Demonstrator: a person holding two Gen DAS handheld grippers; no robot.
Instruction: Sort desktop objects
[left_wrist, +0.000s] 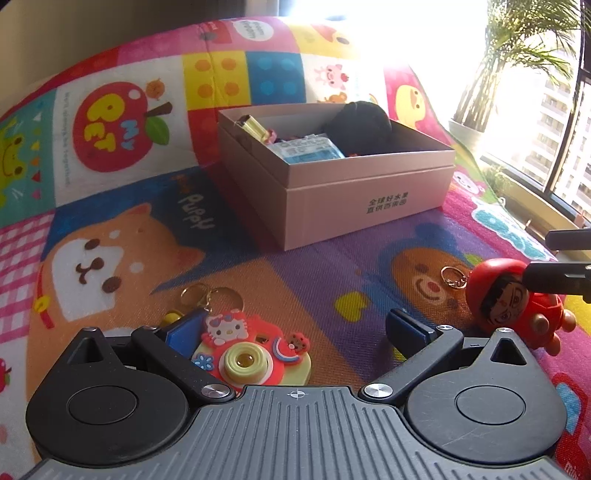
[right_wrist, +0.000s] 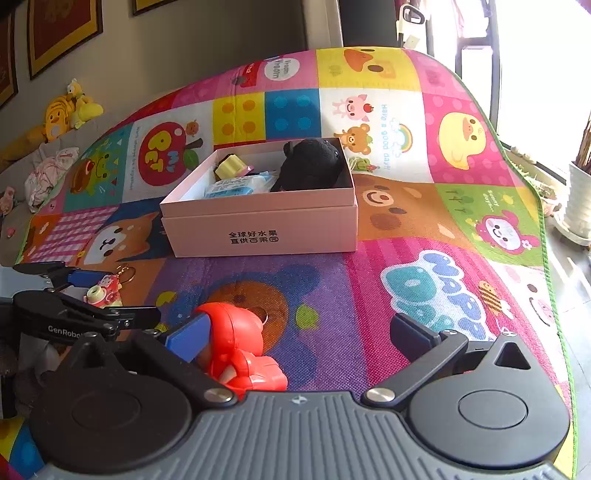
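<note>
Both pairs of fingers stand wide, holding nothing: left gripper (left_wrist: 295, 328) beside a camera keychain (left_wrist: 251, 350), right gripper (right_wrist: 299, 332) beside a red doll (right_wrist: 240, 347), both on the mat (right_wrist: 461, 206). Mid-mat, the pink box (right_wrist: 262, 221) holds a black plush (right_wrist: 310, 162), blue packet (right_wrist: 236, 186) and half-hidden small items.

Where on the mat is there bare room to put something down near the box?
Free: the mat right of the pink box, and the purple strip between the box front and the red doll keychain. Crowded: the near left, where the doll, the camera keychain and both grippers sit. The box itself is mostly full.
</note>
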